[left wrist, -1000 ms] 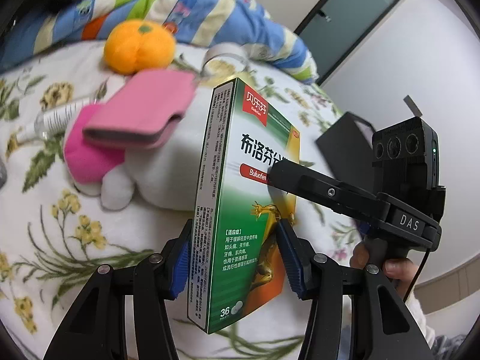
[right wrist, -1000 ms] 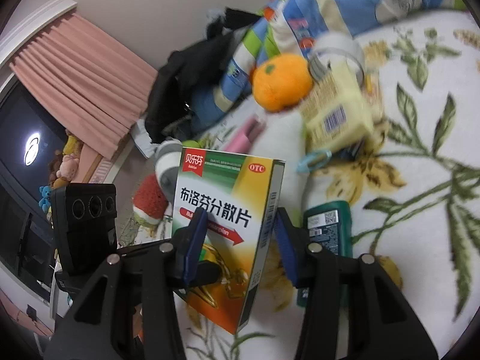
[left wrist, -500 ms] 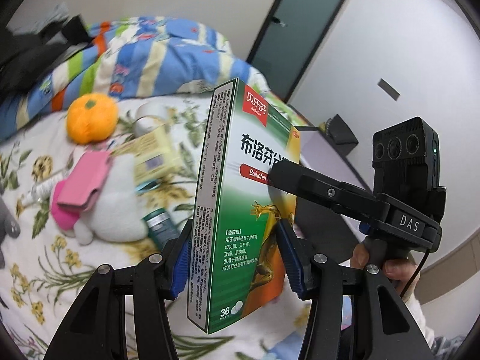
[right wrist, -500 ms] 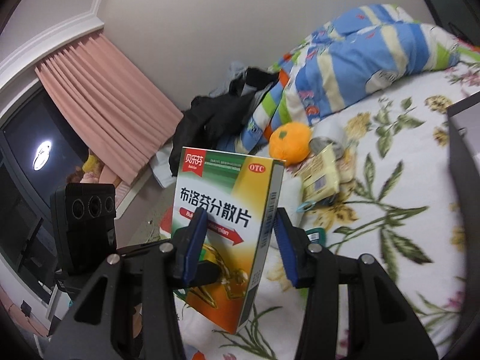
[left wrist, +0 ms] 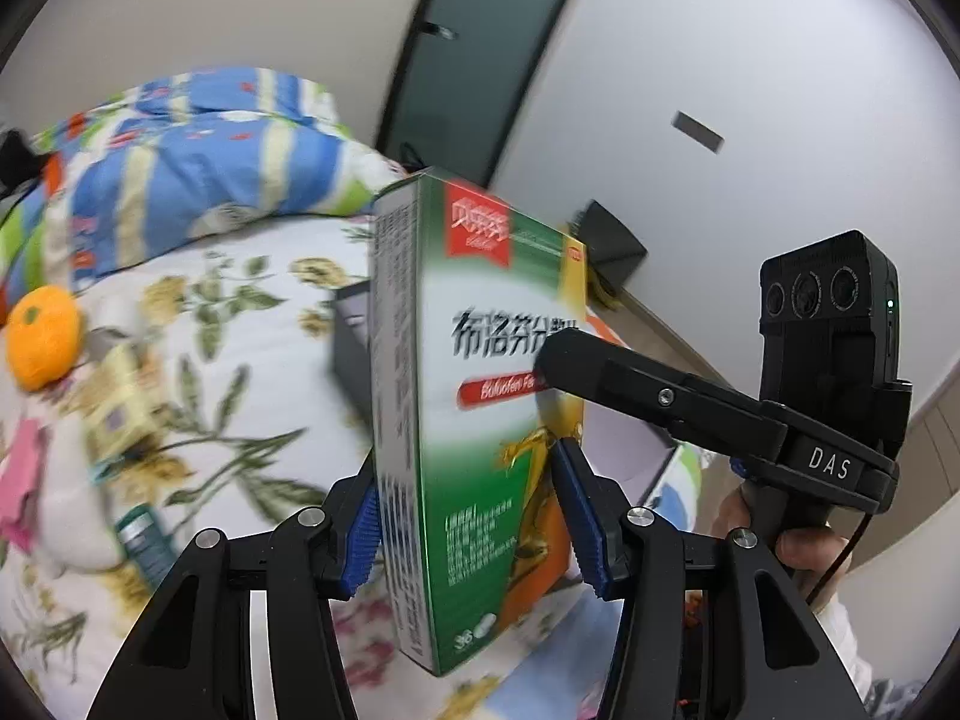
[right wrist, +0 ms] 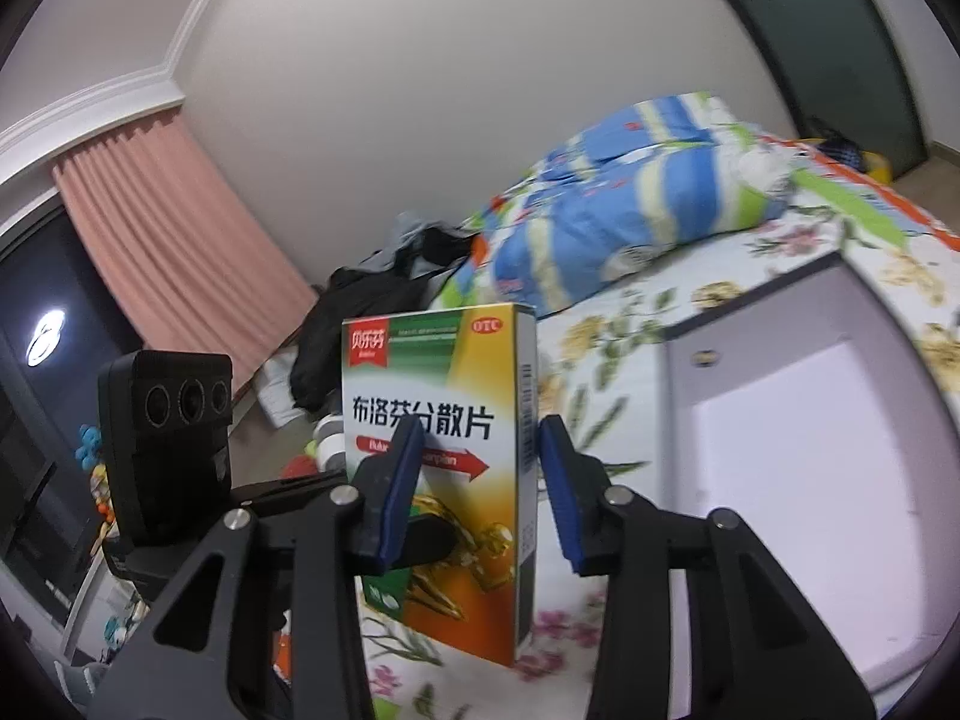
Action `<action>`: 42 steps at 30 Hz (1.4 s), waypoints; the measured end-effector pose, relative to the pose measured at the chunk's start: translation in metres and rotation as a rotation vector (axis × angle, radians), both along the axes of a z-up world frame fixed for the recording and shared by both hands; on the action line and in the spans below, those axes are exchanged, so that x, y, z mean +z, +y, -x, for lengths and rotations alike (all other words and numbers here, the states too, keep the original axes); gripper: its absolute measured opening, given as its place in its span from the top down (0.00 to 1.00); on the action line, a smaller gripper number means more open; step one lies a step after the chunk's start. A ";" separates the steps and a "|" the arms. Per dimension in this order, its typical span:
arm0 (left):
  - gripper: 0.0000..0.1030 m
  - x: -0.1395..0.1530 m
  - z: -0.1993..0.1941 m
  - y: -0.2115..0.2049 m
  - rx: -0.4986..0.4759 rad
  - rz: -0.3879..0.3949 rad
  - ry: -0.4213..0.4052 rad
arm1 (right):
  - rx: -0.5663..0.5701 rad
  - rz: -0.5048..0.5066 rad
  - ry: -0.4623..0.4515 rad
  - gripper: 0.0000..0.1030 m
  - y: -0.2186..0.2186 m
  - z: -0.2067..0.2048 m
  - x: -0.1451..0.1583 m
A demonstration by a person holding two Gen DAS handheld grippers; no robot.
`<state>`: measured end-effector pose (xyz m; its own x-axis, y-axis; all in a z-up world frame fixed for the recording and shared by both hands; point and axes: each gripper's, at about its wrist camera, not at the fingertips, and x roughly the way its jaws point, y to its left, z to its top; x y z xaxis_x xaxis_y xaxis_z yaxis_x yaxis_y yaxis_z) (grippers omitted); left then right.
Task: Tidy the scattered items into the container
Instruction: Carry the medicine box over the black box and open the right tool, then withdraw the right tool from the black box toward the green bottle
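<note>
A green, white and orange medicine box (left wrist: pixel 480 420) stands upright in the air, held from two sides. My left gripper (left wrist: pixel 468 516) is shut on its lower part. My right gripper (right wrist: pixel 480 480) is shut on the same box (right wrist: pixel 456 480), crossing in from the right in the left wrist view. The container (right wrist: pixel 798 480), a dark-rimmed box with a pale inside, sits on the floral bed to the right of the medicine box; part of it shows in the left wrist view (left wrist: pixel 354 354) behind the medicine box.
Scattered on the floral sheet at left: an orange plush (left wrist: pixel 42 348), a yellow pack (left wrist: pixel 120 402), a pink pouch (left wrist: pixel 21 474), a dark green bottle (left wrist: pixel 144 540). A striped quilt (left wrist: pixel 192 162) lies at the back. A pink curtain (right wrist: pixel 168 252) hangs on the far side.
Both grippers have lifted the medicine box away from the scattered items and swung it toward the container, which now fills the right of the right wrist view.
</note>
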<state>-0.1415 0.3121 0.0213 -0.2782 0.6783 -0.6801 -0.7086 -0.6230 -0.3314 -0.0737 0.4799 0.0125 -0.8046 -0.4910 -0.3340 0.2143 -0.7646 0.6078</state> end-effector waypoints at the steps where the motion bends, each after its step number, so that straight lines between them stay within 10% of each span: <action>1: 0.48 -0.003 -0.001 0.014 -0.015 -0.001 -0.008 | -0.019 0.005 -0.006 0.61 0.013 -0.004 -0.003; 14: 0.48 -0.031 0.000 0.142 -0.139 0.015 -0.071 | -0.182 0.051 -0.048 0.61 0.122 -0.032 -0.042; 31: 0.48 -0.064 0.003 0.153 -0.132 0.070 -0.118 | -0.175 0.054 -0.110 0.59 0.128 -0.012 -0.078; 35: 0.47 -0.066 0.007 0.147 -0.069 0.117 -0.090 | -0.217 0.051 -0.118 0.20 0.130 -0.017 -0.080; 42: 0.23 -0.054 0.016 0.106 0.052 0.125 -0.063 | -0.260 0.094 -0.105 0.10 0.131 -0.035 -0.072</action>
<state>-0.1570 0.4184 -0.0324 -0.2646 0.5731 -0.7756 -0.6547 -0.6973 -0.2919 -0.0390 0.6110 -0.0592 -0.8711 -0.3054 -0.3845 -0.0493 -0.7247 0.6873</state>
